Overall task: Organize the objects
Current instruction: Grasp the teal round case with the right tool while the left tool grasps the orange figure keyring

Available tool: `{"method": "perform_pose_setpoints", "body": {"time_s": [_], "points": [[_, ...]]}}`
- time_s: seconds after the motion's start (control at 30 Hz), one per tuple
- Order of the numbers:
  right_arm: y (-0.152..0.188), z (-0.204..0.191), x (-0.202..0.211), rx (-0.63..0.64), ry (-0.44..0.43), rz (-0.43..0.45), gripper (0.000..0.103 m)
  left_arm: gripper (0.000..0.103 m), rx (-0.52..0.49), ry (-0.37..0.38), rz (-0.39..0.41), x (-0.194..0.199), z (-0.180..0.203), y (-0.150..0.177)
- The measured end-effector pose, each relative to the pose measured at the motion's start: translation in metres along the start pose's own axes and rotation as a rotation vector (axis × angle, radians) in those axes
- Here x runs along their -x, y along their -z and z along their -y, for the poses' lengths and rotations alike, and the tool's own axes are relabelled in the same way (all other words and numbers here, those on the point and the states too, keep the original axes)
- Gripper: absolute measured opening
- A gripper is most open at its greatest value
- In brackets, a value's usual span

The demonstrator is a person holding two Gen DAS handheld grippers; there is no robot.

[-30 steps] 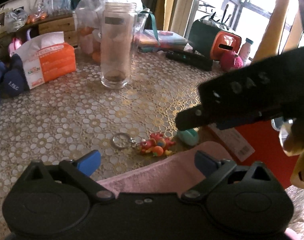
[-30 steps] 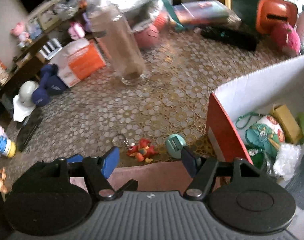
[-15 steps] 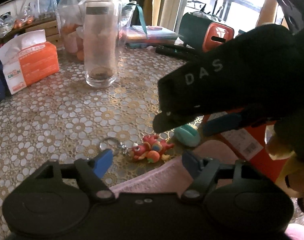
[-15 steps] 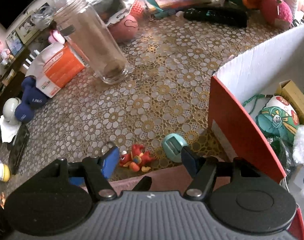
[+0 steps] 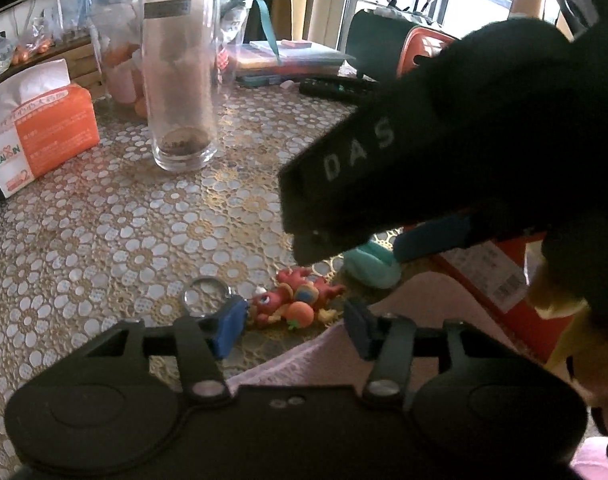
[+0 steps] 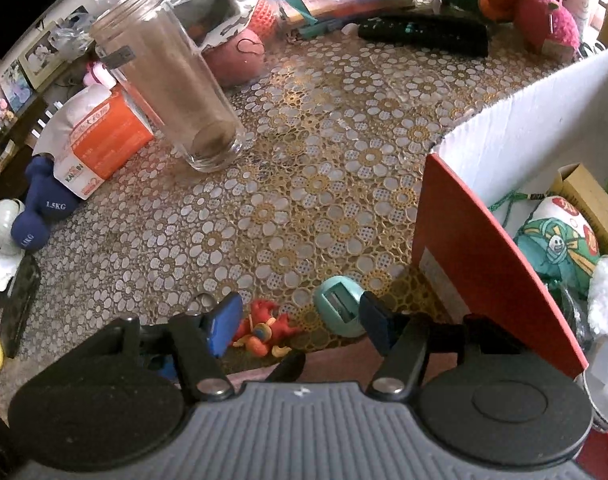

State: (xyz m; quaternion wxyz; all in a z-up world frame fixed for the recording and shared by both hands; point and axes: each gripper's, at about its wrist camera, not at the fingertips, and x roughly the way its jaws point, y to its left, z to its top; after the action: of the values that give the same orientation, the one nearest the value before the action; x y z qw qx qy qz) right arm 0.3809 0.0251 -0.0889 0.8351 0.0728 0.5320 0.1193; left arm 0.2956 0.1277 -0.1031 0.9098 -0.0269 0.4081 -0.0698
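A red dragon keychain [image 5: 292, 300] with a metal ring [image 5: 206, 290] lies on the flowered tablecloth, just ahead of my left gripper [image 5: 294, 330], which is open and empty. It also shows in the right wrist view [image 6: 264, 330], between the fingers of my right gripper [image 6: 300, 322], open and empty above it. A teal oval object [image 6: 339, 310] lies beside the keychain [image 5: 369, 266]. The red and white box [image 6: 483, 248] at right holds several items. The right gripper's black body [image 5: 443, 152] hangs over the left wrist view.
A tall glass jar [image 5: 180, 92] stands mid-table, an orange tissue pack [image 5: 36, 128] to its left. Blue dumbbells [image 6: 44, 216], a phone [image 6: 18, 308], a black remote [image 6: 423, 34] and bags sit around. A pink cloth [image 5: 383, 344] lies under the grippers.
Both grippers have moved closer to the keychain. The left gripper's fingers have narrowed. The right gripper's body now covers more of the left wrist view.
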Motion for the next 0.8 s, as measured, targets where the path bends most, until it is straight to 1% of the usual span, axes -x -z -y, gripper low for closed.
{"method": "perform_pose_setpoints", "body": {"time_s": [0.07, 0.13, 0.23, 0.43, 0.57, 0.7, 0.73, 0.77, 0.8], "points": [[0.0, -0.002, 0.0, 0.02, 0.024, 0.005, 0.059, 0.05, 0.002, 0.0, 0.001, -0.001, -0.001, -0.001], [-0.002, -0.002, -0.002, 0.031, 0.043, 0.003, 0.058, 0.05, 0.0, -0.002, 0.005, -0.001, -0.001, -0.001], [-0.003, 0.002, -0.006, 0.028, 0.058, -0.017, 0.053, 0.05, -0.009, -0.007, 0.009, -0.003, 0.0, -0.002], [0.002, 0.003, -0.013, 0.042, 0.075, -0.031, 0.052, 0.051, -0.046, -0.021, 0.022, -0.006, 0.003, -0.002], [0.001, 0.004, -0.013, 0.039, 0.07, -0.027, 0.05, 0.051, -0.08, -0.035, 0.029, -0.007, 0.007, -0.001], [0.002, 0.006, -0.013, 0.036, 0.07, -0.027, 0.037, 0.048, -0.091, -0.048, 0.031, -0.007, 0.01, 0.0], [0.002, 0.006, -0.013, 0.033, 0.066, -0.027, 0.035, 0.047, -0.089, -0.049, 0.032, -0.007, 0.01, 0.0], [0.002, 0.007, -0.013, 0.033, 0.066, -0.026, 0.034, 0.042, -0.089, -0.049, 0.034, -0.006, 0.01, 0.0], [0.002, 0.007, -0.012, 0.036, 0.067, -0.024, 0.034, 0.042, -0.089, -0.05, 0.036, -0.006, 0.009, 0.0]]}}
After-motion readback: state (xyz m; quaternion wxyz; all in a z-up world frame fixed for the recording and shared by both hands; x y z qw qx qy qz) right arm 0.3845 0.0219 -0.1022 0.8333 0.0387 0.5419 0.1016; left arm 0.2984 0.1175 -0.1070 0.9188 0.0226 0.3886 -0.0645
